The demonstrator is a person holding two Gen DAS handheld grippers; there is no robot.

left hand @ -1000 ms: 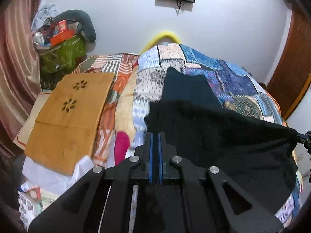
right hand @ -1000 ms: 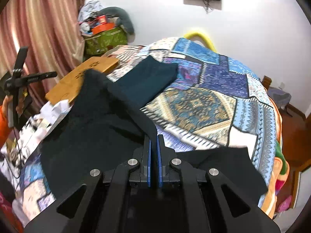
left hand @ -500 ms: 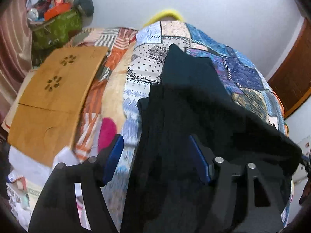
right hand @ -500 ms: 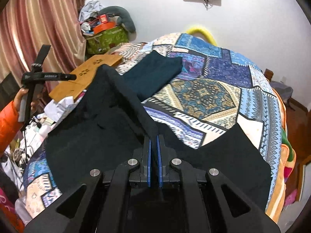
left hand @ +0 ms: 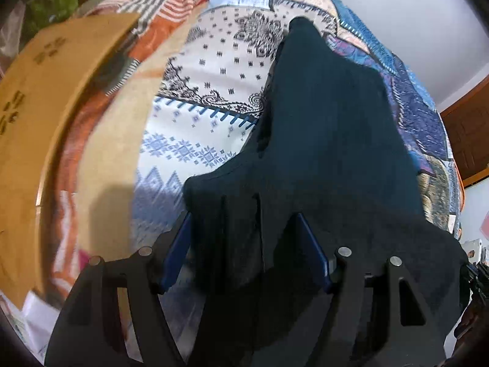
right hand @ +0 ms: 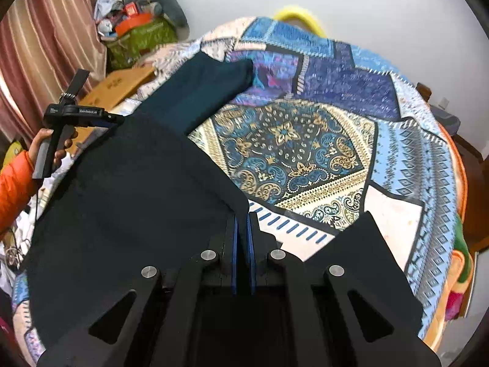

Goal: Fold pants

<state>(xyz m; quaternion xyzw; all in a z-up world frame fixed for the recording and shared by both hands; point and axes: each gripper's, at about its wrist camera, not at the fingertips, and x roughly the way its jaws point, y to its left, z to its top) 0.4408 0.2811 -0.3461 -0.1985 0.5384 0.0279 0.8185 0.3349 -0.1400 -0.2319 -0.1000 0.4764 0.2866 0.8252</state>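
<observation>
Dark teal pants (left hand: 321,122) lie along the patchwork quilt, one leg stretched toward the far end of the bed. My left gripper (left hand: 243,223) stands open low over the near corner of the pants. The cloth lies slack between its blue pads (left hand: 177,253) and is not pinched. In the right wrist view the pants (right hand: 128,198) spread across the left half of the bed. My right gripper (right hand: 243,217) is shut on their near edge. The left gripper (right hand: 113,119) shows there at the left, held by a hand (right hand: 49,146) in an orange sleeve.
The quilt (right hand: 305,140) covers the bed. A wooden lap desk (left hand: 45,91) lies along its left side, with a green bag (right hand: 137,42) and clutter behind it near a striped curtain (right hand: 45,46). A brown door (left hand: 467,134) stands at the right.
My left gripper opened and let go of the pants, then sank toward the bed. My right gripper came lower with the cloth still pinched. The raised fold has dropped onto the quilt.
</observation>
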